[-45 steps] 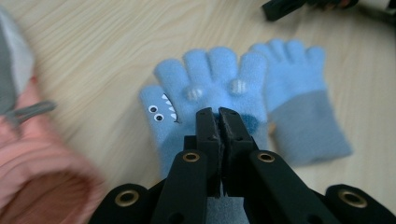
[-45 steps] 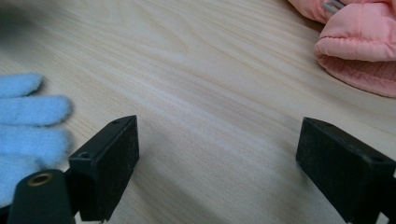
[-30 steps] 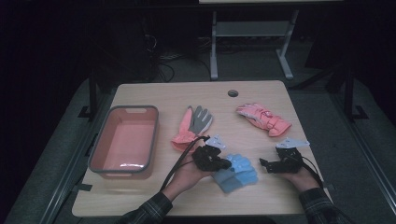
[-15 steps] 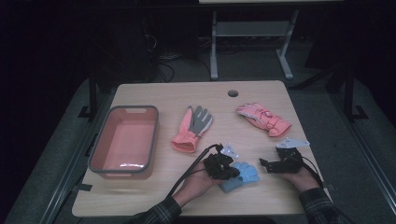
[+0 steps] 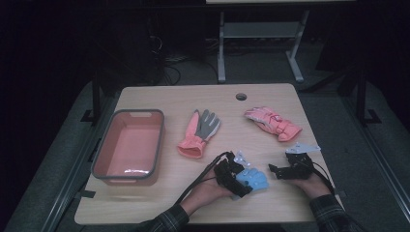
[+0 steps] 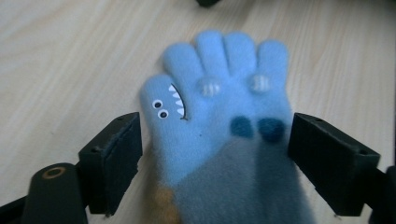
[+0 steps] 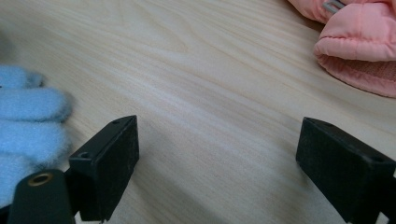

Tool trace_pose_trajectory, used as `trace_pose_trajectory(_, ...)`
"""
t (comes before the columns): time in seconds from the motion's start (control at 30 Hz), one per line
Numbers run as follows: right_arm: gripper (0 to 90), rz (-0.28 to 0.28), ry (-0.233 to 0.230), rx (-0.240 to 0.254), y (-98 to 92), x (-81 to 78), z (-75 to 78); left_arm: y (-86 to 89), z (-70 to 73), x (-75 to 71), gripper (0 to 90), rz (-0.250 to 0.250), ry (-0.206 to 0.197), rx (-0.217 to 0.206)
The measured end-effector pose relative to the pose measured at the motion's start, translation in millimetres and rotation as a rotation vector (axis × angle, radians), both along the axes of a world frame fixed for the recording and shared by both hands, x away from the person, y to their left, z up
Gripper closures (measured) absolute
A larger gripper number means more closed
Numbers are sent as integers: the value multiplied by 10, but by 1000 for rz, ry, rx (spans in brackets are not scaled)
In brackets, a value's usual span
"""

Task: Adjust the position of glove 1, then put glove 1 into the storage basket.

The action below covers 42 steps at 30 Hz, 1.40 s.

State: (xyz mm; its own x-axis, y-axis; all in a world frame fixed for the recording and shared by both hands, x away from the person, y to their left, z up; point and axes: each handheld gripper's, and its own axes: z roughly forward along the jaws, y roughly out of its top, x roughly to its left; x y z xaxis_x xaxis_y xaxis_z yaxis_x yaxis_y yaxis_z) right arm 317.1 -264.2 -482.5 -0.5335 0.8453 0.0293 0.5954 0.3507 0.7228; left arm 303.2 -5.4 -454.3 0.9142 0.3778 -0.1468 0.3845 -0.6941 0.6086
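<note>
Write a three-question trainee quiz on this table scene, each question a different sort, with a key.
1. True or false: the left gripper is clamped on the blue glove.
2. Which thing lies nearest the right gripper? A the pink padded glove; B the red tub; C the pink and grey glove.
3. Fill in: the blue glove has a small face with eyes and ____.

Key: 1 false, its jaws have just been opening and stand either side of the glove; 2 A; 3 teeth.

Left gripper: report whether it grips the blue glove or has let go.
Let go. The left gripper has just opened; its pads stand clear beside the blue glove.
</note>
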Motion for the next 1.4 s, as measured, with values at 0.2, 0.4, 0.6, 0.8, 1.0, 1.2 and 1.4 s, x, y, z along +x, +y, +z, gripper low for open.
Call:
trace_pose_trajectory(0.2,126,-3,0,2,2,-1,0,-38,-48,-27,167,-14,-11,17)
trace_pose_trajectory(0.4,126,-1,0,0,0,0,1,-48,-78,-68,193,-33,-48,35)
trace_pose_trajectory(0.6,126,0,0,0,-1,0,0,-13,-69,-81,311,-47,-67,36)
trace_pose_trajectory(0.8,126,-1,-1,0,0,-1,0,29,-52,-81,461,-53,-52,17)
trace_pose_trajectory(1.0,126,-2,-1,1,2,-1,0,63,-47,-52,634,-73,-17,1)
trace_pose_trajectory(1.2,126,-2,0,2,2,-1,0,105,-56,9,707,-77,64,-32)
trace_pose_trajectory(1.4,126,-2,-1,1,1,0,0,125,-44,21,723,-81,69,-42)
